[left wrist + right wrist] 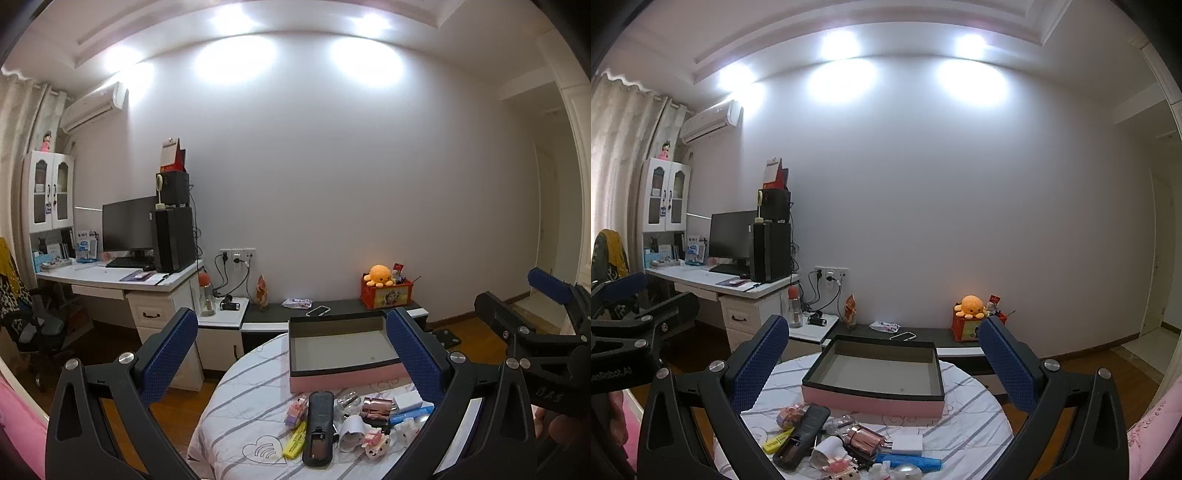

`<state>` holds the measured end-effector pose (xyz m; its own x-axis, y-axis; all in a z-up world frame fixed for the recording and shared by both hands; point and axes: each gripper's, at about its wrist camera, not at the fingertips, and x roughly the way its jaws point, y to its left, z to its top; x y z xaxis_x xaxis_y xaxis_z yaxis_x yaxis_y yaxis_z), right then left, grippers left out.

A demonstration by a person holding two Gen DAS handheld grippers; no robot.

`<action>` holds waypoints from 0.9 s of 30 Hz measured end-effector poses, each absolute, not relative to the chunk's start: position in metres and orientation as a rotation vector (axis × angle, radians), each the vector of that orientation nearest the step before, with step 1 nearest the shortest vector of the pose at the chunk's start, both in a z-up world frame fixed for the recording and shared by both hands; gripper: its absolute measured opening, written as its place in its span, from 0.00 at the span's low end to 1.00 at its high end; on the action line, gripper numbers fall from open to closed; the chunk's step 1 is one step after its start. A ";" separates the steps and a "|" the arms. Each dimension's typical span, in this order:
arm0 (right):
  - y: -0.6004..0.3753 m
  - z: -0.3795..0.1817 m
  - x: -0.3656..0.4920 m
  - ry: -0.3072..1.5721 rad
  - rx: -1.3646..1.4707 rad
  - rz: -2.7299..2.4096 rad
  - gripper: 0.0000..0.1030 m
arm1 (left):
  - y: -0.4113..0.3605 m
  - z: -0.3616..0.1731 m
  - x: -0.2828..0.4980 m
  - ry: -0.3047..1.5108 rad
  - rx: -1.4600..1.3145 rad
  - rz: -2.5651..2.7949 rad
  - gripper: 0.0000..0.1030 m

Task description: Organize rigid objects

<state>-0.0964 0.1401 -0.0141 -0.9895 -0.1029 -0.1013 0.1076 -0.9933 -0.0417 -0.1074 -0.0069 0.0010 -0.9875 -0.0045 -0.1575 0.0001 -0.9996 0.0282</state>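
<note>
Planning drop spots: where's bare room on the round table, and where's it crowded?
Free: the whole inside of the pink box, and bare striped cloth to its right, out to the table edge. Crowded: the near strip before the box, with the black remote, yellow highlighter and blue tube.

Both wrist views face the table (236,398) (near).
</note>
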 end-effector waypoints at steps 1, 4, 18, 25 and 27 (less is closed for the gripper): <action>0.140 -0.014 -0.097 0.071 0.154 -3.032 1.00 | -0.006 0.000 -0.109 -0.050 0.255 -3.129 1.00; 0.140 -0.013 -0.097 0.069 0.163 -3.033 1.00 | -0.004 -0.001 -0.109 -0.054 0.257 -3.134 1.00; 0.141 -0.006 -0.100 0.073 0.171 -3.039 1.00 | -0.002 -0.002 -0.111 -0.063 0.290 -3.135 1.00; 0.136 -0.005 -0.099 0.088 0.168 -3.039 1.00 | -0.002 -0.004 -0.111 -0.065 0.298 -3.130 1.00; 0.135 -0.006 -0.098 0.090 0.165 -3.040 1.00 | -0.002 -0.004 -0.111 -0.057 0.294 -3.131 1.00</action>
<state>-0.0984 0.1354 -0.0055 -0.9896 -0.0922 -0.1108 0.0987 -0.9937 -0.0538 -0.1108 -0.0023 -0.0042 -0.9825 0.0002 -0.1863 -0.0070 -0.9993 0.0358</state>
